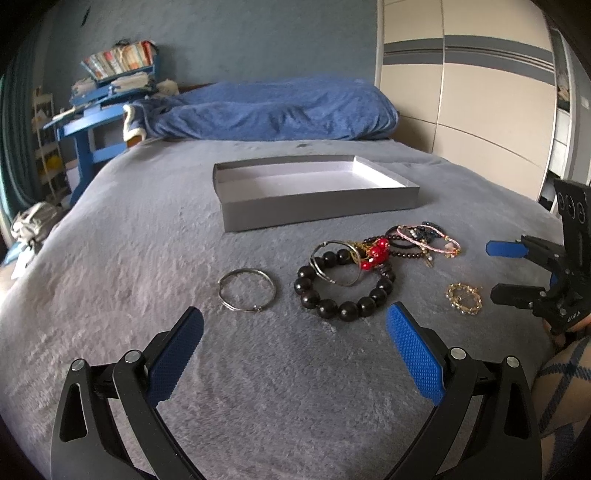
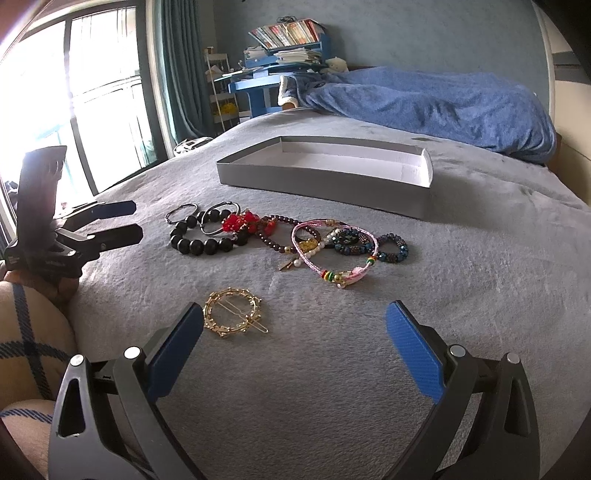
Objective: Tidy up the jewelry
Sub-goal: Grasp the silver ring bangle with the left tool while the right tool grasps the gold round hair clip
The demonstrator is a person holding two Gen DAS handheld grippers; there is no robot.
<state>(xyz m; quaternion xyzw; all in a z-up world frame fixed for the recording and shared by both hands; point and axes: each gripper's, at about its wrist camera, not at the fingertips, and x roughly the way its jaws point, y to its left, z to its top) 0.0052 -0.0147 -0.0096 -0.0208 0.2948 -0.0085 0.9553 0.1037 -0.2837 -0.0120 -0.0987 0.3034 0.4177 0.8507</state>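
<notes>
Jewelry lies on the bed between us and the empty gray box [image 1: 317, 206]: our left tongs [image 1: 293, 334], released, have the silver bangle [image 1: 246, 291] just ahead, while our right tongs [image 2: 293, 332], released, are nearest the gold hair clip [image 2: 233, 313].

Tangle of bracelets [image 1: 402, 247] overlaps so individual strands can't be separated in the left wrist view; silver bangle [image 2: 181, 213] half hidden behind black bead bracelet [image 2: 205, 238] in the right wrist view; small charms [image 2: 291, 263] too small to identify; person only partly in frame, plaid sleeve [image 1: 561, 373] cut by the edge; book titles on the blue shelf [image 2: 288, 35] unreadable; far wall of the grey box [image 1: 314, 184] hides its floor edge.
</notes>
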